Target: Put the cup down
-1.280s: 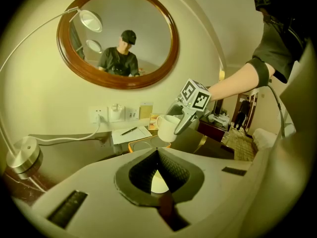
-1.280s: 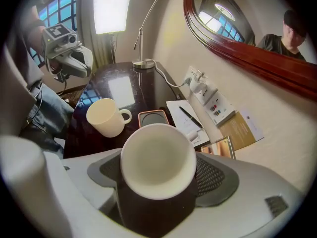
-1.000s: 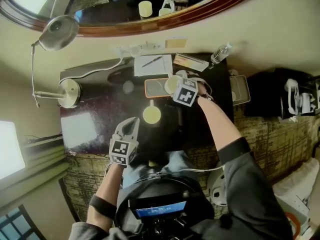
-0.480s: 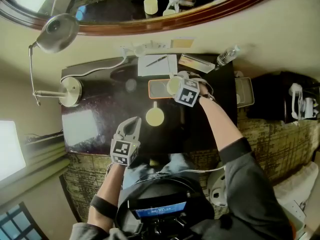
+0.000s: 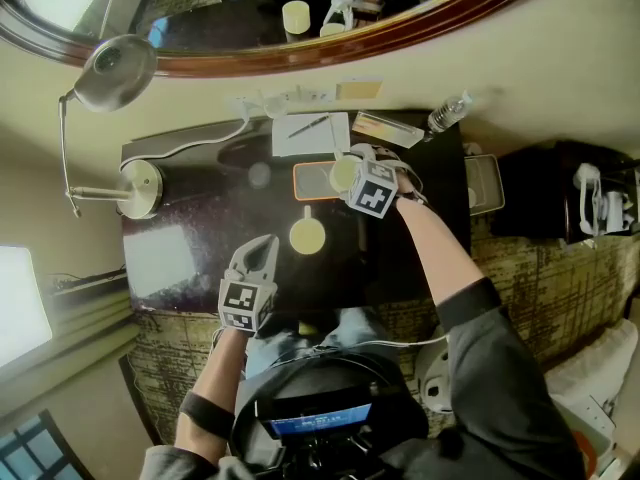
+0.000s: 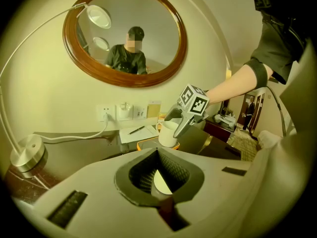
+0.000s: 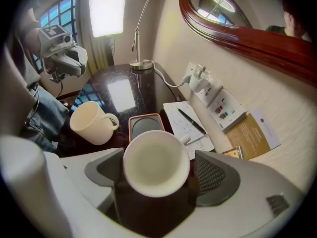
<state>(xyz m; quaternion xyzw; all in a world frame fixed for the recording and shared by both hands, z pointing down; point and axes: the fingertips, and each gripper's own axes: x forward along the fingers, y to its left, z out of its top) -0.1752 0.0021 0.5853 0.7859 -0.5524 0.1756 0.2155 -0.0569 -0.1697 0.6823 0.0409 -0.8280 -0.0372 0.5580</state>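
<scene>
A cream cup [image 7: 156,162] stands upright at the right end of an orange-rimmed tray [image 5: 312,181], with its handle toward the wall. My right gripper [image 7: 156,168] points steeply down around the cup [image 5: 344,172]. Its jaws have just been opening, and a gap shows between the right pad [image 7: 212,175] and the cup wall, so it is open. The left gripper view also has that cup [image 6: 168,133] and the right gripper [image 6: 181,124]. A second cream cup [image 5: 307,235] stands on the dark table in front of the tray. My left gripper [image 5: 264,246] hovers near the front edge, shut and empty.
A sheet of paper with a pen [image 5: 310,133] and a brochure [image 5: 384,125] lie by the wall. A water bottle [image 5: 445,111] lies at the back right corner. A lamp base [image 5: 138,186] sits at the left. Wall sockets [image 7: 210,90] and a round mirror [image 6: 126,33] are behind.
</scene>
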